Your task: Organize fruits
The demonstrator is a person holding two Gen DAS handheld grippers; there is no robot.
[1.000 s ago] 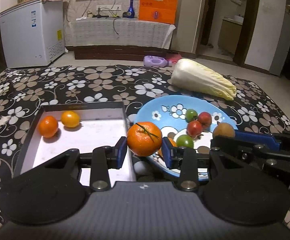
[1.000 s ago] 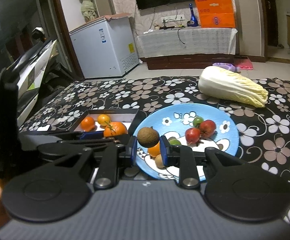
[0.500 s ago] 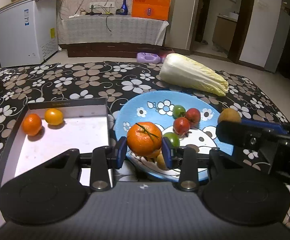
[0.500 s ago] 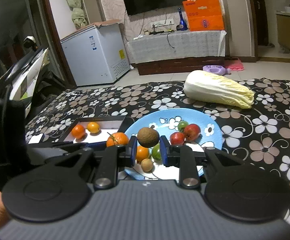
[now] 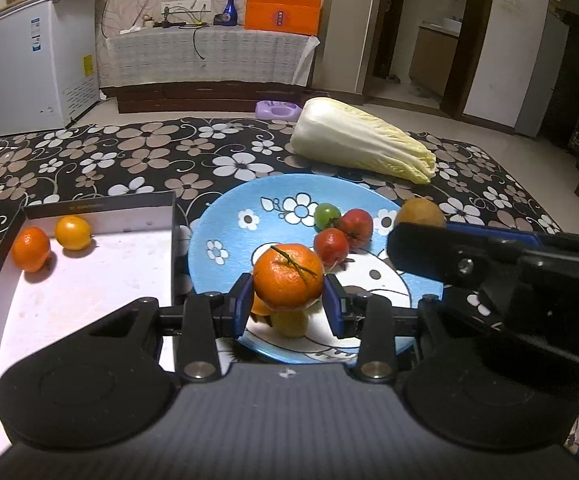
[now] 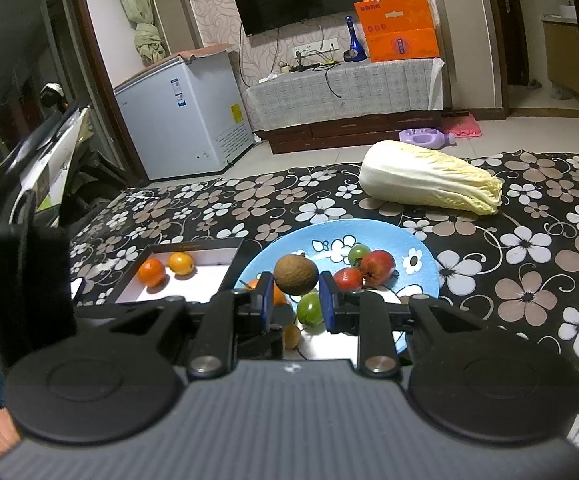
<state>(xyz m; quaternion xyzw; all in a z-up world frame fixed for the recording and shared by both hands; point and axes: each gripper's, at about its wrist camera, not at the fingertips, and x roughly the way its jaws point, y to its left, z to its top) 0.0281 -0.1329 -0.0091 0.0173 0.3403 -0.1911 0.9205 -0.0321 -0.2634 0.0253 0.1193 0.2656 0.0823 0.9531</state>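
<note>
Flowered black cloth covers the worktop point(image 5: 137, 160), with a living room behind it. Largest on it is the cabbage point(image 5: 359, 140), lying toward the far right corner, well clear of my work. Next comes the blue plate point(image 5: 249, 208) near the front edge, and touching its left side the white tray point(image 5: 101, 280) at the front left, where two small oranges point(image 5: 31, 249) sit in the far left corner.

My left hand-held gripper point(image 5: 288, 309) is clamped on a tangerine point(image 5: 288, 276), hanging above the near part of the plate, over other fruit lying there. My right hand-held gripper point(image 6: 295, 300) is clamped on a small brown fruit point(image 6: 296, 274), also above the plate.

Both grippers crowd the same patch, and my right one crosses just beside my left in the left view, so I judge a knock between them could shake a fruit loose. Round fruit held only at its sides may slip, drop onto the tomatoes point(image 5: 343, 236) and send them rolling off the plate.
</note>
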